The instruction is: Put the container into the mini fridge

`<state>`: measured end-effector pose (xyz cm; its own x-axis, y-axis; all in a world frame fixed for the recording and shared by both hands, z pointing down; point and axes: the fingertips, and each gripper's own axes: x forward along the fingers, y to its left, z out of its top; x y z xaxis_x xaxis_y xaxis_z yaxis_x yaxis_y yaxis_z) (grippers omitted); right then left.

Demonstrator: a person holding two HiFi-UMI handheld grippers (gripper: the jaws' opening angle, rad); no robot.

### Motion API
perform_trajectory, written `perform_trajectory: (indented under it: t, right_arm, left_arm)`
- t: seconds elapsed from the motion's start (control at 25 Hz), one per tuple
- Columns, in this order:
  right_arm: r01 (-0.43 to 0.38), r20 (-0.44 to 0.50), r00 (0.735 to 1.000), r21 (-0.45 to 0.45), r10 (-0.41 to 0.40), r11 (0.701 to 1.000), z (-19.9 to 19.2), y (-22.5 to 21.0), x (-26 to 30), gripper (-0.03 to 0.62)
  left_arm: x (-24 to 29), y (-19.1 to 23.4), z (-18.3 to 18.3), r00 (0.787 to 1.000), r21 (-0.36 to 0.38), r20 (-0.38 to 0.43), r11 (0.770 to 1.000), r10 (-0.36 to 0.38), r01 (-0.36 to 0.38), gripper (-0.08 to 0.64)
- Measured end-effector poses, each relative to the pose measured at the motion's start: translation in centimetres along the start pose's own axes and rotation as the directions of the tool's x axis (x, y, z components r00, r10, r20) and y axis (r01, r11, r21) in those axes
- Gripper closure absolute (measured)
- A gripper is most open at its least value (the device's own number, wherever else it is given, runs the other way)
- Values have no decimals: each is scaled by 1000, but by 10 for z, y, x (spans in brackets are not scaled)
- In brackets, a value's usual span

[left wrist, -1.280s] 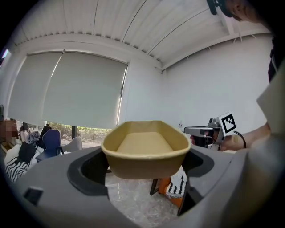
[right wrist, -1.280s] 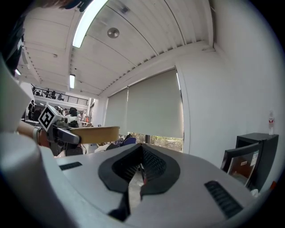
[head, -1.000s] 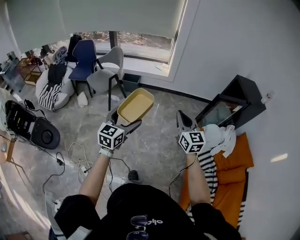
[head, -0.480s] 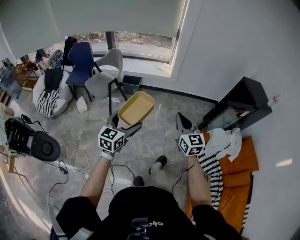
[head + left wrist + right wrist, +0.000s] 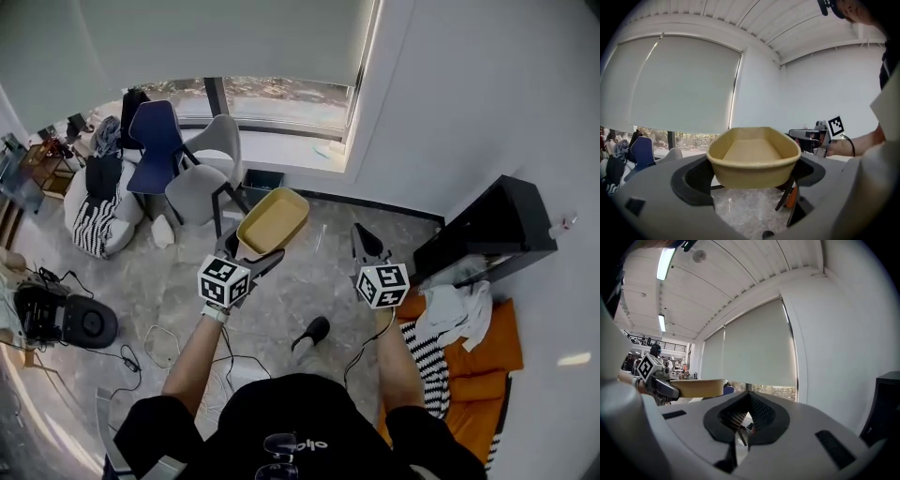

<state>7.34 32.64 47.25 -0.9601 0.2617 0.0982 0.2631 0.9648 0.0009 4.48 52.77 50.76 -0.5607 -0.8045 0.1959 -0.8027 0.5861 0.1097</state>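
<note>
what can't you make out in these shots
- Mini fridge: the head view shows only its top and side, so its door state and inside are unclear. The right gripper view cuts it off at the right edge.
- Left gripper fingers' contact: the container covers it in the left gripper view.
- Heap on the orange mat: too small to identify.

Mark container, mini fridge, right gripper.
container [image 5: 272, 221]: head view, inside bottom of the yellow tub.
mini fridge [image 5: 497, 225]: head view, black outer panel.
right gripper [image 5: 361, 232]: head view, at the closed tips.
</note>
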Motion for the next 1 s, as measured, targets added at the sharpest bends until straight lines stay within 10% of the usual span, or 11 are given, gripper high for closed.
perform_trajectory:
  t: [1.0]
  right_arm:
    - [132, -47, 990, 8, -132, 991, 17, -253, 150, 592]
  left_arm:
    - [302, 60, 70, 990, 1, -12, 990, -140, 140, 55]
